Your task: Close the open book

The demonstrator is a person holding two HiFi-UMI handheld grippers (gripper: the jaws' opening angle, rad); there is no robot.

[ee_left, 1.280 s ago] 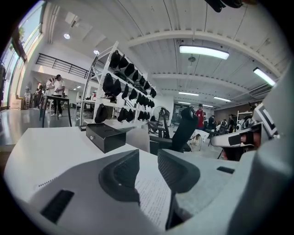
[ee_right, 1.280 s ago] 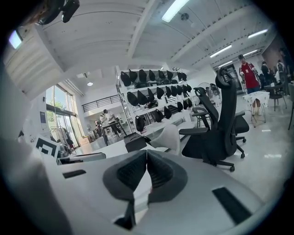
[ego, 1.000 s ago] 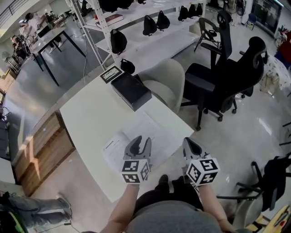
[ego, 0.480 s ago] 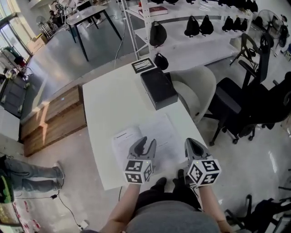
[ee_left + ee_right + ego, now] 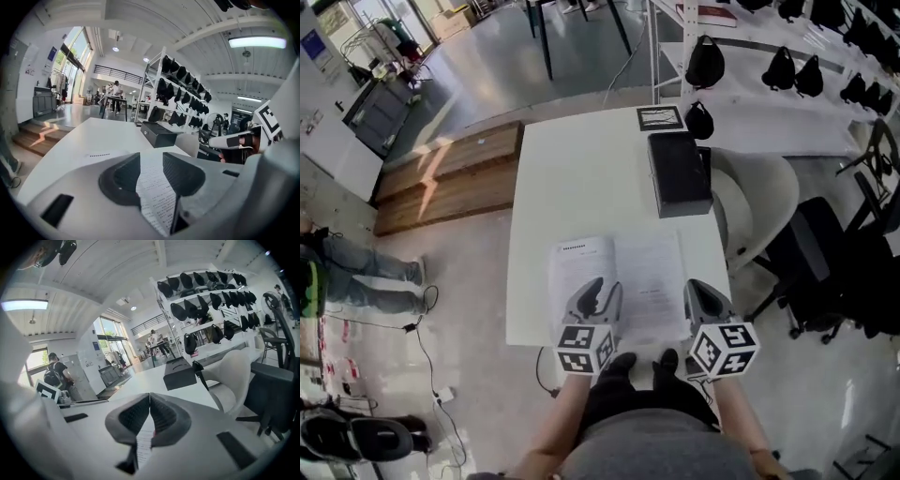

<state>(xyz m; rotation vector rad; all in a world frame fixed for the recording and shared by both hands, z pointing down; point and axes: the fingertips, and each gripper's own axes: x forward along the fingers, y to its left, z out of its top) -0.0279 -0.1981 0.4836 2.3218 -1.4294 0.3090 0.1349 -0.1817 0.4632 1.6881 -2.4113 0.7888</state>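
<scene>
Here we hold the left gripper [image 5: 598,292] low over the near edge of the white tabletop [image 5: 581,178]. Its fingers [image 5: 124,176] stand moderately apart with nothing pressed between them. Through that gap we see only printed lines of the open book [image 5: 647,272], which lies flat under and just ahead of them, both pages facing up. The left fingers sit over the left page close to the spine. Well beyond both pairs of fingers, a black box [image 5: 679,173] rests on the far right part of the tabletop. The right gripper [image 5: 701,292] hovers at the outer edge of the right page, and its fingers [image 5: 133,416] are closed, tips touching. We see no page caught between the tips; print shows only in the slot below them. Off to the right of those fingers stands a white chair [image 5: 764,202].
</scene>
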